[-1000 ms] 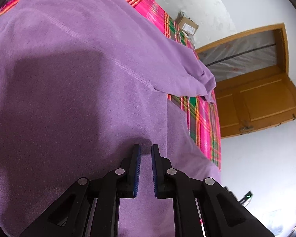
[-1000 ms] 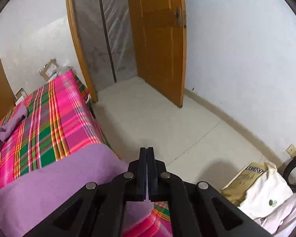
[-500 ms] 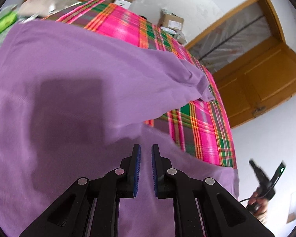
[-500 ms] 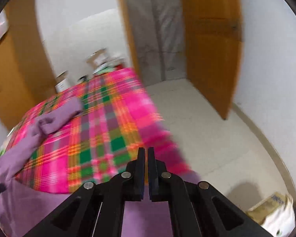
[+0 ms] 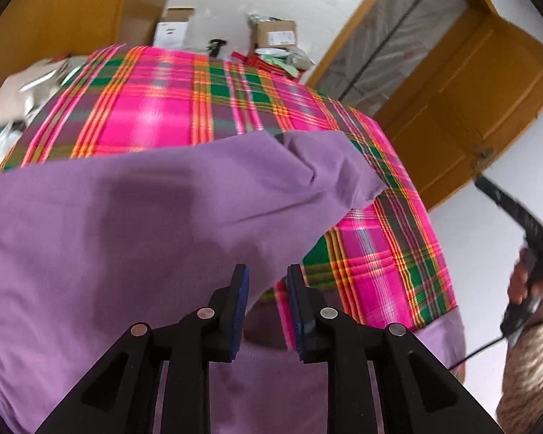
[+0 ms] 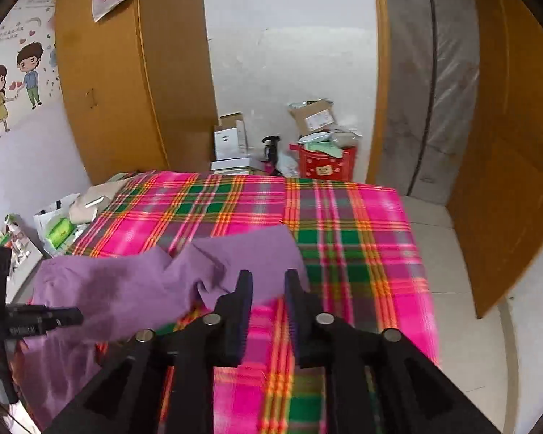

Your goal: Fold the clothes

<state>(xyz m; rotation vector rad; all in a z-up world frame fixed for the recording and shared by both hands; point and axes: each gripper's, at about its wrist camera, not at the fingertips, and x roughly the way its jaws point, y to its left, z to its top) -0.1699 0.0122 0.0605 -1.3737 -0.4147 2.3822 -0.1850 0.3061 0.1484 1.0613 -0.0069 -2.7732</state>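
A purple garment (image 5: 134,217) lies spread over a bed with a pink and green plaid blanket (image 5: 155,108). One sleeve (image 5: 329,166) stretches out to the right across the blanket. My left gripper (image 5: 268,278) hovers open over the garment's lower edge, nothing clamped between its blue pads. In the right wrist view the same garment (image 6: 134,289) lies bunched at the left of the blanket (image 6: 362,238). My right gripper (image 6: 268,280) is open above the blanket, just past the sleeve end (image 6: 264,246), holding nothing.
A wooden wardrobe (image 6: 108,90) and stacked boxes (image 6: 231,141) stand beyond the bed's far end, beside a red bag (image 6: 325,166). A wooden door (image 6: 506,181) stands open on the right over a tiled floor. A hand (image 5: 525,282) shows at the right edge.
Both grippers have opened; the right was shut a second ago. Both cameras swung up and back, so the whole bed shows, and the garment lies released on the blanket.
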